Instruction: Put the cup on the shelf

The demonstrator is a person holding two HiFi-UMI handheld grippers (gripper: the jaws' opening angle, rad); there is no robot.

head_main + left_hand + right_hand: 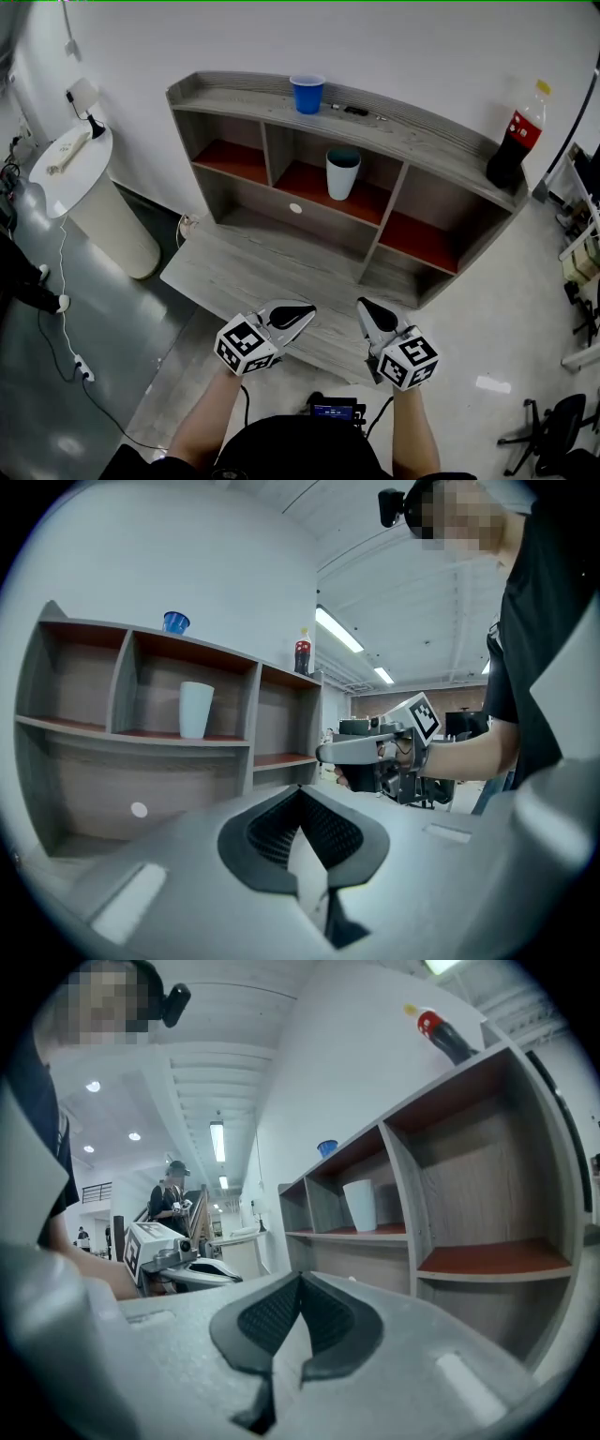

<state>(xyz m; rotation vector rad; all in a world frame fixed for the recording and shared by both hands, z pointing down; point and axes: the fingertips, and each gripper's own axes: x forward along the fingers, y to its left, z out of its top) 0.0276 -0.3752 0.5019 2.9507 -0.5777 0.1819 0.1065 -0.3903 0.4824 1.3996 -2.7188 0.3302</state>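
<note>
A white cup (343,173) stands upright on the red floor of the shelf unit's (441,150) middle compartment; it also shows in the left gripper view (195,710) and the right gripper view (360,1206). A blue cup (307,94) sits on the top board. My left gripper (302,313) and right gripper (367,307) hover side by side over the desk's front edge, well short of the shelf. Both are shut with nothing between the jaws, as the left gripper (300,794) and right gripper (300,1279) show in their own views.
A cola bottle (514,141) stands on the top board's right end, with small dark items (356,111) beside the blue cup. The grey desk board (244,272) runs below the compartments. A round white table (70,159) stands left, cables (66,319) lie on the floor, and an office chair (558,427) is at the right.
</note>
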